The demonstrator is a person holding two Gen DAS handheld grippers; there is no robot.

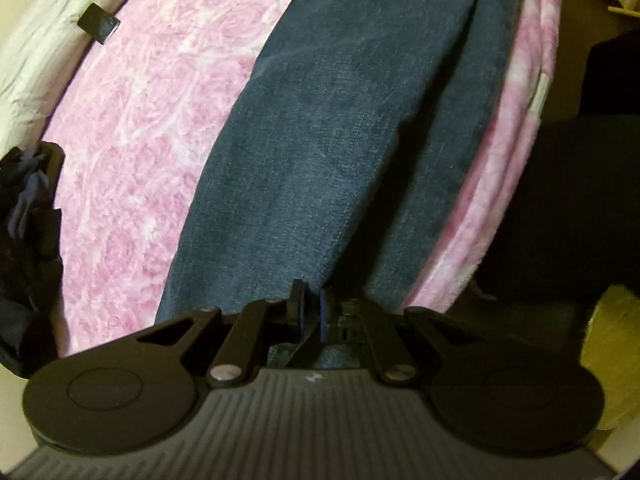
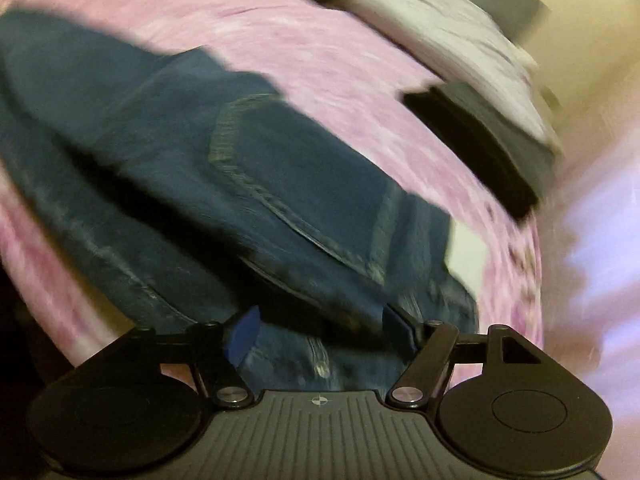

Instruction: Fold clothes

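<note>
Both grippers work the dark blue denim jeans (image 1: 320, 140) lying lengthwise on the pink rose-patterned fleece blanket (image 1: 132, 128): the left gripper (image 1: 311, 308) pinches a thin edge of the leg end — a hold that could slip under the denim's weight. Farther right, the right gripper (image 2: 320, 328) stands spread over the waistband without gripping, so that end may sag or skew the fold.

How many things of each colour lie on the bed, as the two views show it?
Blue: 1, the jeans
Pink: 1, the blanket
Black: 2, the small black block and the flat dark case
White: 1, the bedding
Total: 5
</note>
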